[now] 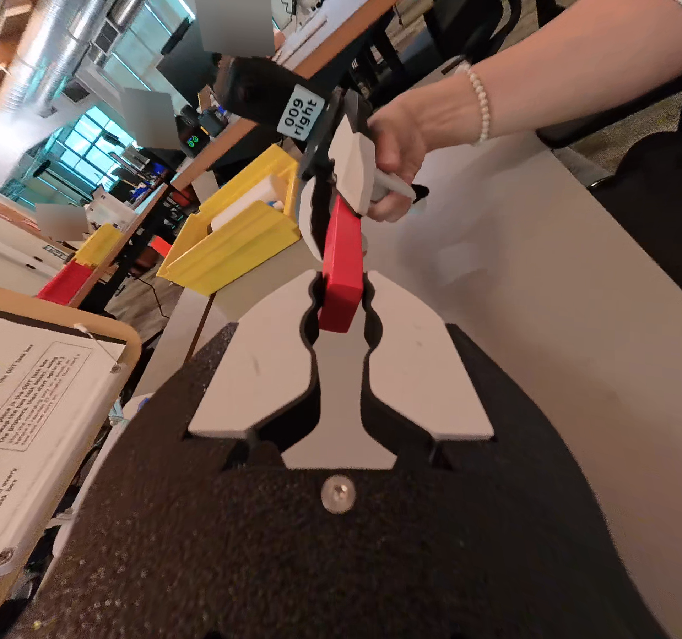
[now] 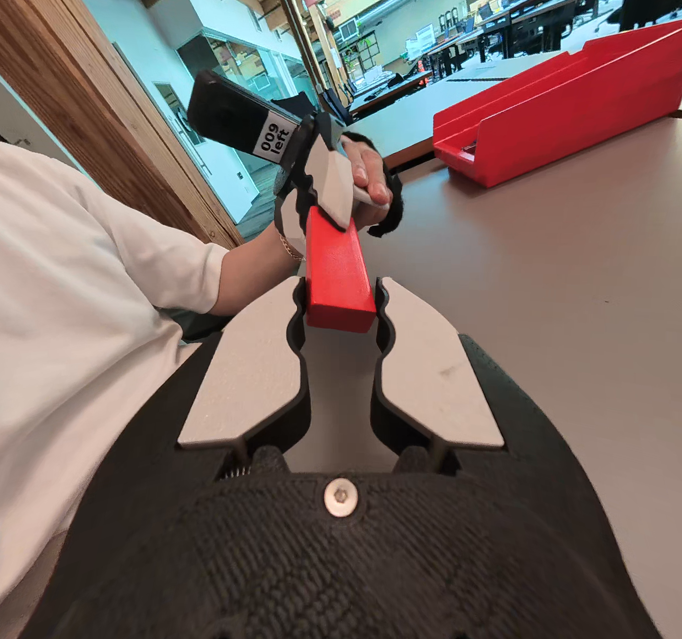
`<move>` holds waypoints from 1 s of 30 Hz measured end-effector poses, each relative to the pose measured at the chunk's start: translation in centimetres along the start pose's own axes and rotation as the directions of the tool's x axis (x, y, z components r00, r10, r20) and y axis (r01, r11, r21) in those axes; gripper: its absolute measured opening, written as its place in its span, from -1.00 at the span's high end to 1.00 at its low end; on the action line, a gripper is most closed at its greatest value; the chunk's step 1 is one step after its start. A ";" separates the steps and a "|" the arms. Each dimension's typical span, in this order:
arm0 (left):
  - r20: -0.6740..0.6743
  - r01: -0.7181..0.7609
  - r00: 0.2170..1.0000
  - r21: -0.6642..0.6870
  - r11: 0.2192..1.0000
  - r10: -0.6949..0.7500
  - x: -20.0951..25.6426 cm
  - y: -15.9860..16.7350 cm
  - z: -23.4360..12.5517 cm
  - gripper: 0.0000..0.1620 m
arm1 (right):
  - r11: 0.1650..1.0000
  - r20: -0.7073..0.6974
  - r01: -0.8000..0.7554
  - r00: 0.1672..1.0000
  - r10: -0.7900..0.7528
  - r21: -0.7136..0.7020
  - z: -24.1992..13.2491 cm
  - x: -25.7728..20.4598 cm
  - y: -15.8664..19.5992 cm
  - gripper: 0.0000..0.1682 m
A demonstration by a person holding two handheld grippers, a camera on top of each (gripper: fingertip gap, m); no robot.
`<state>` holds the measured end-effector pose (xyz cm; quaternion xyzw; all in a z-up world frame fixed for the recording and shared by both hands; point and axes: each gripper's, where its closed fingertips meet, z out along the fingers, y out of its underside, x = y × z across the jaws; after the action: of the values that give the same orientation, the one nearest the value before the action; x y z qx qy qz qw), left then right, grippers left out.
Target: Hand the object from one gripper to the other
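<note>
A long red block (image 1: 339, 263) is held in the air above the grey table (image 1: 516, 307), spanning between my two grippers. My left gripper (image 1: 341, 282) is closed on the block's near end in the left wrist view, with both fingertips against its sides. My right gripper (image 1: 334, 208) grips the far end there, held by a hand. In the right wrist view my right gripper (image 2: 340, 285) is closed on the near end of the block (image 2: 336, 271), and my left gripper (image 2: 313, 215) clamps the far end.
A yellow bin (image 1: 228, 248) holding white items stands on the table behind the block. A red bin (image 2: 553, 123) stands at the table's far right. A white board with a printed sheet (image 1: 55, 400) is at the left. The person's sleeve (image 2: 73, 289) fills the left side. Less than 4 cm separates the two grippers' tips.
</note>
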<state>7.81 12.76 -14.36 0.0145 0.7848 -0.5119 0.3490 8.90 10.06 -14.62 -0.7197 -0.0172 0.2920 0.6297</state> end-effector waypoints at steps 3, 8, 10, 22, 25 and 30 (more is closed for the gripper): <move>0.031 0.079 0.996 0.039 0.996 -0.080 -0.8 0.0 0.2 0.80 | 0.995 -0.044 0.048 0.998 -0.044 0.085 -0.4 0.4 -1.2 0.61; -0.026 0.445 0.886 0.324 0.835 -0.462 -3.3 -1.9 -0.4 0.80 | 0.941 -0.178 0.261 0.958 -0.225 0.217 -1.8 0.4 -3.8 0.35; -0.094 0.564 0.804 0.430 0.705 -0.587 -4.2 -2.6 -0.5 0.80 | 0.928 -0.226 0.312 0.937 -0.265 0.206 -1.7 0.7 -3.9 0.31; -0.166 0.627 0.760 0.441 0.642 -0.628 -3.1 -1.3 1.1 0.69 | 0.942 -0.225 0.300 0.938 -0.263 0.149 0.0 0.3 -4.1 0.81; -0.028 0.505 0.856 0.255 0.824 -0.516 -2.5 0.2 1.2 0.54 | 0.949 -0.293 0.314 0.906 -0.305 -0.018 0.2 1.4 -2.7 0.81; 0.053 0.368 0.926 0.075 0.927 -0.373 -2.2 -0.8 1.0 0.59 | 0.877 -0.352 0.340 0.819 -0.454 -0.340 0.7 2.9 0.2 0.81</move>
<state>9.67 12.33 -12.76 -0.1398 0.7446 -0.5936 0.2713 10.93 11.80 -16.03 -0.8221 -0.0700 -0.0141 0.5649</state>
